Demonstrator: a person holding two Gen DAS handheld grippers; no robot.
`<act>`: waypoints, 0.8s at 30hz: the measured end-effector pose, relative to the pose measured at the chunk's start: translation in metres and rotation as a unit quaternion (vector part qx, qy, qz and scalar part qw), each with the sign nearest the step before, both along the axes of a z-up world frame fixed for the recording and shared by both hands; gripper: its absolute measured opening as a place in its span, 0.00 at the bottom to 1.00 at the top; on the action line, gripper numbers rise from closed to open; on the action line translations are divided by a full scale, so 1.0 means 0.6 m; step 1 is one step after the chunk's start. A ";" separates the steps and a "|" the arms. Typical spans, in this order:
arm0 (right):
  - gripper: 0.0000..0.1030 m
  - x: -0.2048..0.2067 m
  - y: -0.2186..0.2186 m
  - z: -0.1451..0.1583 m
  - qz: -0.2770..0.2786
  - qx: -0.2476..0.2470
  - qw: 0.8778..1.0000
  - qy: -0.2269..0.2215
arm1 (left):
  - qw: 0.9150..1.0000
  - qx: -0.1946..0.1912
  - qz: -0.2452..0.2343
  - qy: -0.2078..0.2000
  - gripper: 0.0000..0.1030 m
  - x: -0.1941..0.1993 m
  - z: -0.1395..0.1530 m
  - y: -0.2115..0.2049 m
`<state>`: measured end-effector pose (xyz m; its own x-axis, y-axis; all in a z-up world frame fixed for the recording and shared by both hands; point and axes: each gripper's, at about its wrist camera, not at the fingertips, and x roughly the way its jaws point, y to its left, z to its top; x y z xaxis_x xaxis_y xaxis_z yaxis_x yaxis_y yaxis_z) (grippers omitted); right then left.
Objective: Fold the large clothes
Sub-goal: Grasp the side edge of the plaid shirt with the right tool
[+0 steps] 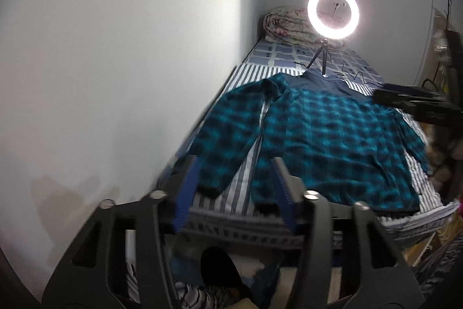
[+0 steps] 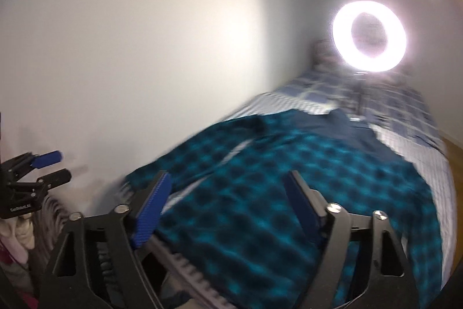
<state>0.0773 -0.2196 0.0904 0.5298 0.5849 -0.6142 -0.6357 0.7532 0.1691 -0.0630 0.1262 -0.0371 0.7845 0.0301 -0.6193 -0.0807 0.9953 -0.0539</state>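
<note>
Now the plaid shirt (image 1: 327,141) lies spread flat on the bed (image 1: 246,187), collar at the far end, hem at the near edge, one sleeve (image 1: 220,141) angled off to the left. It looks like soft flannel: light, limp, likely to sag and drag unless taken at two points at once. The hem corners or the sleeve cuff seem the sensible places to pinch. The left gripper (image 1: 234,181) hangs over the near left cuff, jaws apart with nothing between them; the right gripper (image 2: 228,199) hovers over the shirt's body, spread too, gripping nothing. The striped sheet should let the cloth slide. A white wall (image 1: 115,62) runs along the left; a lit ring light (image 1: 333,9) stands at the far end near a rolled blanket (image 1: 286,25).
</note>
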 end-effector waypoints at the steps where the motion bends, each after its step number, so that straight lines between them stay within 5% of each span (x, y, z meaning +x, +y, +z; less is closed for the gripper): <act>1: 0.63 0.006 0.027 -0.009 0.024 0.002 1.000 0.012 | 1.000 -0.004 0.002 0.004 0.41 -0.006 -0.002 0.009; 7: 0.58 0.018 0.158 -0.065 0.123 0.002 0.991 0.058 | 1.000 -0.010 0.019 0.014 0.39 -0.032 -0.003 0.038; 14: 0.45 0.000 0.308 -0.170 0.225 -0.031 0.965 0.133 | 0.999 -0.009 0.029 0.013 0.38 -0.049 -0.003 0.059; 16: 0.40 -0.003 0.343 -0.204 0.241 -0.046 0.958 0.151 | 0.999 -0.012 0.029 0.018 0.30 -0.049 -0.008 0.065; 24: 0.39 0.009 0.418 -0.328 0.253 -0.107 0.944 0.184 | 0.998 -0.026 0.037 0.032 0.29 -0.042 -0.026 0.087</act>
<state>0.0827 0.0309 -0.1061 -0.0554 0.5471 -0.8352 -0.8510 0.4116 0.3261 -0.0880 0.1781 -0.0525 0.7406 0.0530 -0.6699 -0.1586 0.9825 -0.0976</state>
